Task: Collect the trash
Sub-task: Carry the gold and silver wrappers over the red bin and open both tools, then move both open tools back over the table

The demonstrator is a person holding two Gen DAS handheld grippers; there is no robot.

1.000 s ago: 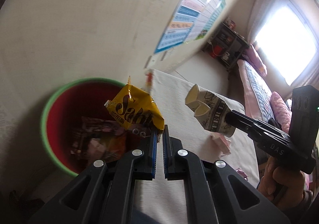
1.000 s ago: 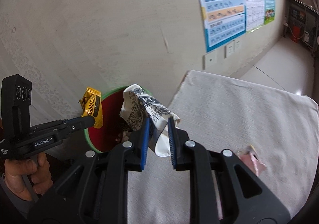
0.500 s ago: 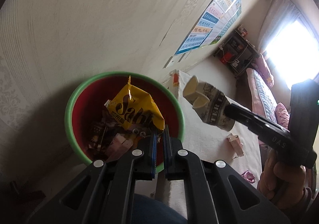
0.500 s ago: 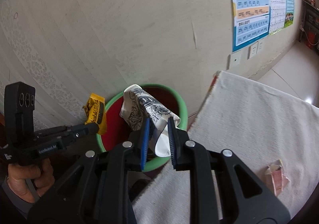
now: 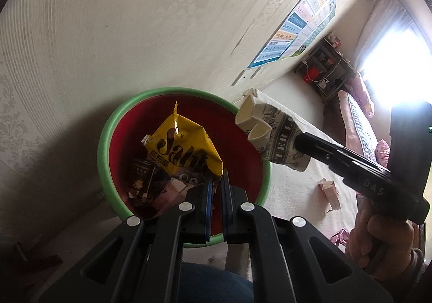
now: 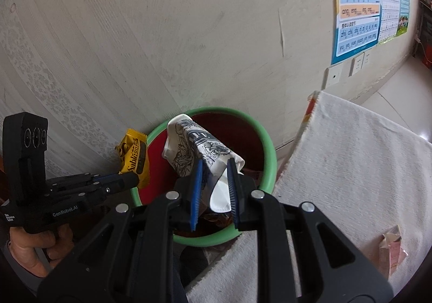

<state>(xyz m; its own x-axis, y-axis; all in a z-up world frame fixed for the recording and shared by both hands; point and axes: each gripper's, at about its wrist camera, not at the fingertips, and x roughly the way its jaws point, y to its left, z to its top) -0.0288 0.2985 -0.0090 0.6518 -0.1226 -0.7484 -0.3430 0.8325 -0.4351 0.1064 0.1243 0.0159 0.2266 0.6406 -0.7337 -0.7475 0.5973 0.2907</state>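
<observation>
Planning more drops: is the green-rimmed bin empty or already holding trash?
Holding trash: wrappers lie on the bin's red bottom, below the yellow wrapper pinched in the left gripper.

Left gripper (image 5: 214,184) and right gripper (image 6: 213,181) angle downward, jaws clamped.

**Room notes**

We see a cream damask-patterned wall (image 5: 135,19) with a bright chart poster (image 6: 356,6) above white sockets (image 6: 357,61). Pale glossy floor (image 6: 399,92). A dark shelf unit (image 5: 324,71) stands beside a glaring window (image 5: 399,52).
</observation>
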